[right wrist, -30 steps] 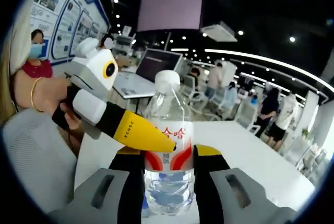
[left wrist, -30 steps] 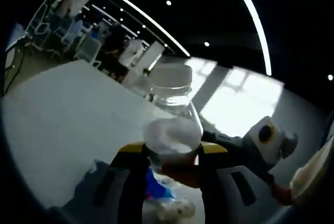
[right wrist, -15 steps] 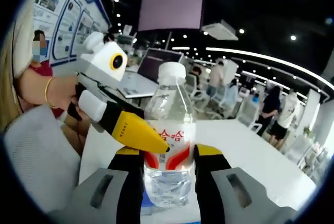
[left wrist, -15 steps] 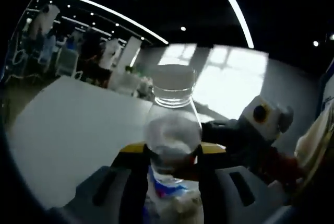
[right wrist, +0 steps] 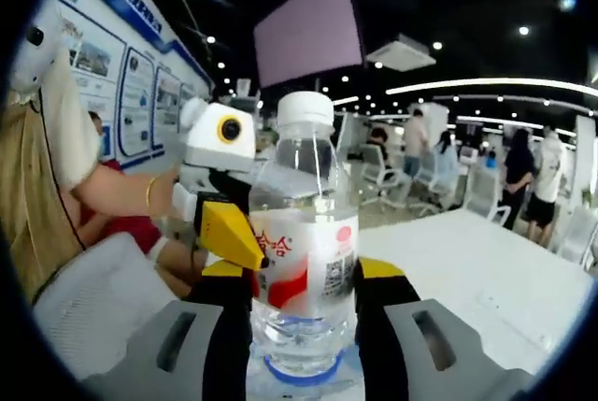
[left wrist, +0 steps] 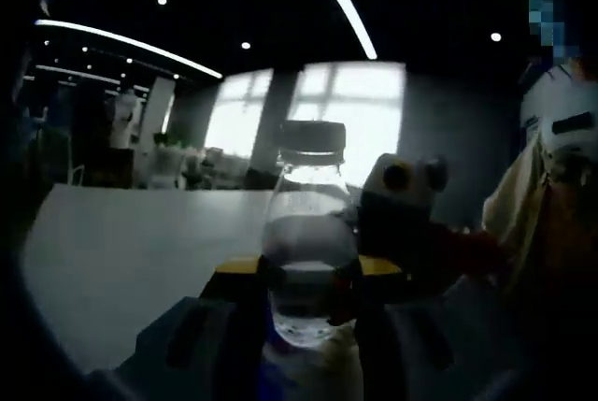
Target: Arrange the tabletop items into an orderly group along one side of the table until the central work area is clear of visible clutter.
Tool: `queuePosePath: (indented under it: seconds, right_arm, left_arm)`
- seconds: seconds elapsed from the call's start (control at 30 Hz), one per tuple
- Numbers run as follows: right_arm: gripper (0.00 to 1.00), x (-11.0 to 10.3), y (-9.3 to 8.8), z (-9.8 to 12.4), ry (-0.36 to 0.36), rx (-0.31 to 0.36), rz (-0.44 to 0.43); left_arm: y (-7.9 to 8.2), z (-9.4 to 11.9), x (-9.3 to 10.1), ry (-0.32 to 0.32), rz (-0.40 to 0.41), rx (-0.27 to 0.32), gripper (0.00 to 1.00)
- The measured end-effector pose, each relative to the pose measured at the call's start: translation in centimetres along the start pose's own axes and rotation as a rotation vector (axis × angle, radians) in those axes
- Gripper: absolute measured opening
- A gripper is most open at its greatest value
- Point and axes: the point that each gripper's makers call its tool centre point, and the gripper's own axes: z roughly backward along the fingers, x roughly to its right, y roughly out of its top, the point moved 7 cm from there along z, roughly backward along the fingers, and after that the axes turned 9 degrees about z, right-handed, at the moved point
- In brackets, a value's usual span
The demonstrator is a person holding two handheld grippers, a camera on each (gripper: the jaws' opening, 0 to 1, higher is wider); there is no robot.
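Note:
A clear water bottle (left wrist: 308, 261) with a white cap and a red-and-white label (right wrist: 301, 256) stands upright between both pairs of jaws, above the white table (left wrist: 112, 251). My left gripper (left wrist: 308, 270) is shut on its lower body, yellow tips on either side. My right gripper (right wrist: 304, 272) is shut on it too. In the right gripper view, the left gripper's yellow finger (right wrist: 232, 231) presses the label from the left. In the left gripper view, the right gripper (left wrist: 353, 289) reaches in from the right, dark against the windows.
A person's arm (right wrist: 117, 193) holds the left gripper at the left. The white table (right wrist: 476, 265) stretches away behind the bottle. Office chairs and several people (right wrist: 537, 186) stand far back. A pale sleeve (left wrist: 523, 223) fills the right side.
Both views have swung round with the hands, so the backgrounds shifted. The bottle stays gripped by both grippers. The left gripper's finger now sits closer in on the label.

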Motion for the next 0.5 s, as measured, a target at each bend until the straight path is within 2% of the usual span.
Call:
queuePosePath:
  seconds: [0.2,0.5]
  right_arm:
    - [0.43,-0.5,0.4,0.7,0.097,0.030,-0.052]
    - [0.41,-1.3,0.5,1.5,0.180,0.052,-0.093]
  left_arm:
    - [0.5,-0.2,0.8,-0.100,-0.015,-0.043,0.33]
    - [1.4,-0.2,1.6,-0.207,-0.055,-0.106,0.33]
